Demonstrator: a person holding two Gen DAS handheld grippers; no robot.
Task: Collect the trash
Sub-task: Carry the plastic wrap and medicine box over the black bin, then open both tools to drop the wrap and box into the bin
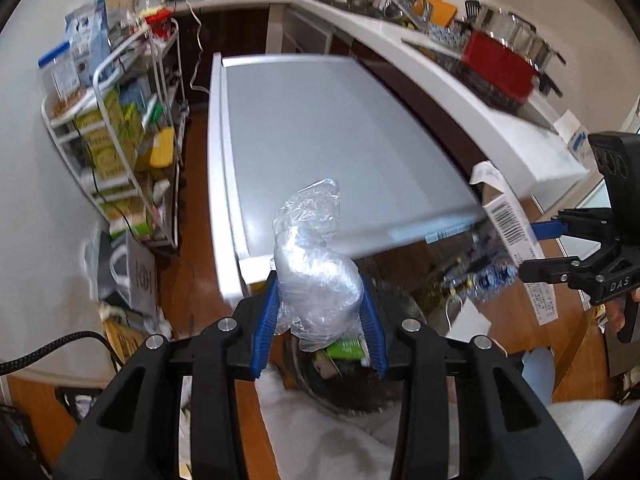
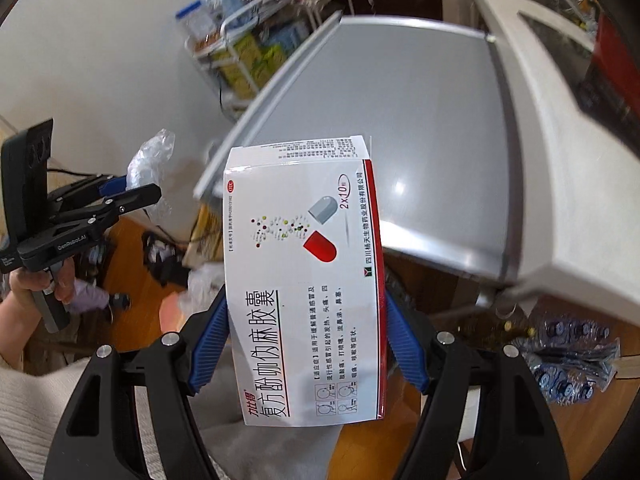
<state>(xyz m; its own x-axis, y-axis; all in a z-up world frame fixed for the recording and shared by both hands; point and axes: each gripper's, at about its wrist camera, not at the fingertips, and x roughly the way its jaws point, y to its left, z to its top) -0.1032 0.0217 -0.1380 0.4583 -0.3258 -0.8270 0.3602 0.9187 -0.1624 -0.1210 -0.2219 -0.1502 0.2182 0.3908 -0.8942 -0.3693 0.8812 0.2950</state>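
**Kitchen, both claws loaded above the grey table**

We are in a small kitchen with a wood floor. The landmark is the grey table (image 1: 320, 136), white-edged, filling the middle of both views. Behind it and along its right side runs a white counter (image 1: 472, 92) carrying a red box (image 1: 500, 68) and steel pots (image 1: 516, 36). Left of the table, against the wall, stands a white wire rack (image 1: 120, 140) crammed with green and yellow packets. On the floor by the table's near right corner lies a pack of bottles (image 2: 568, 356) in clear wrap.

Left gripper (image 1: 320, 316): we see it clamped on a wad of clear plastic (image 1: 316, 264), blue pads (image 1: 266, 320) pressed to either side. The wad sticks up past the fingertips and hangs in the air at the table's near edge, not touching it. Below the claw is something dark with a green wrapper (image 1: 346, 348) in it; blur keeps us from saying what the dark thing is.

Right gripper (image 2: 306, 340): closed on a white medicine box (image 2: 304, 280) with a red stripe, capsule picture and Chinese print. The pads (image 2: 210, 344) grip its two long sides. The box is held in the air off the table's near right corner, its top flap open, a printed leaflet (image 1: 540, 296) hanging from it in the left view.

Each claw appears in the other's camera, well apart.
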